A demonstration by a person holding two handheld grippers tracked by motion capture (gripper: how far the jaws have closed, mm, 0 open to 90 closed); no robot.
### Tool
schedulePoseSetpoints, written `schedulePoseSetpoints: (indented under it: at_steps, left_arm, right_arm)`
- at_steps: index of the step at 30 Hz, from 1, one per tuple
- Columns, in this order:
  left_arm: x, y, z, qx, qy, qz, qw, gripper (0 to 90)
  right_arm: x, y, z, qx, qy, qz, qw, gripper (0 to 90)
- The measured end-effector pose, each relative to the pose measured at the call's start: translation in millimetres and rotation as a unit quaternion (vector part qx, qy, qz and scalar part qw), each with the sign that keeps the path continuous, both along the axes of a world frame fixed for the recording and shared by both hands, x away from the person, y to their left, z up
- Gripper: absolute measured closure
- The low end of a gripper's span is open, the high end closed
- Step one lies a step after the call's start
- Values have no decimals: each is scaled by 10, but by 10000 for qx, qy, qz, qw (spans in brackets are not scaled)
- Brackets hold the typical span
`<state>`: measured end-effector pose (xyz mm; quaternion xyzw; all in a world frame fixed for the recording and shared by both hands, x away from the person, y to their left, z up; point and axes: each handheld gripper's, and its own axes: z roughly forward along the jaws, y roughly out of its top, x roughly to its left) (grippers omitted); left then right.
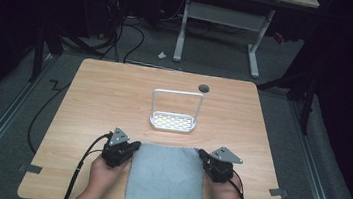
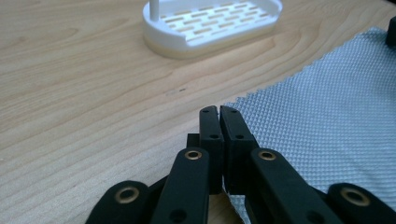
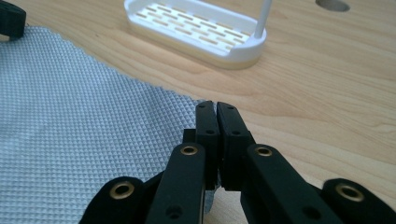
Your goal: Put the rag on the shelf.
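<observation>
A grey waffle-textured cloth (image 1: 165,184) lies flat on the near middle of the wooden table (image 1: 99,100) and hangs over the front edge. My left gripper (image 1: 134,146) sits at the cloth's far left corner. In the left gripper view the jaws (image 2: 219,109) are shut, with the corner of the cloth (image 2: 327,116) pinched at their tips. My right gripper (image 1: 201,154) sits at the far right corner. Its jaws (image 3: 216,105) are shut too, on the edge of the cloth (image 3: 70,116).
A white slotted rack (image 1: 173,123) with a tall hoop handle stands just beyond the cloth, mid-table; I also see its base in the gripper views (image 2: 215,23) (image 3: 196,30). A round cable hole (image 1: 204,88) is at the far edge. Bare wood lies left and right.
</observation>
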<state>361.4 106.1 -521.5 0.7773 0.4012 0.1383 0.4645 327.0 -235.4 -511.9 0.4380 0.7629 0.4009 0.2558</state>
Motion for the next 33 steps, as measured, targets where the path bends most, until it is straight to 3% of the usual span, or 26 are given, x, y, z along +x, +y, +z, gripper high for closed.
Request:
schedulePoseSetpoints:
  at_steps: [8, 14, 20, 24, 33]
  left_arm:
    - [-117, 31, 161, -236, -352, 61, 9991, 879]
    - [-198, 54, 335, -518, -686, 106, 9962, 881]
    - [-215, 30, 458, -623, -882, 118, 9941, 886]
    - [-170, 29, 541, -775, -988, 283, 9917, 890]
    - [-135, -23, 828, -811, -1388, 560, 9854, 892]
  right_arm:
    - [-129, -34, 164, 204, -427, 59, 9989, 890]
    - [-192, -40, 293, 374, -733, 14, 9966, 890]
    - [-192, 20, 444, 535, -1039, -23, 9931, 891]
    - [-121, 49, 528, 519, -1137, -84, 9921, 892]
    - [-46, 39, 688, 711, -1459, -291, 9863, 894]
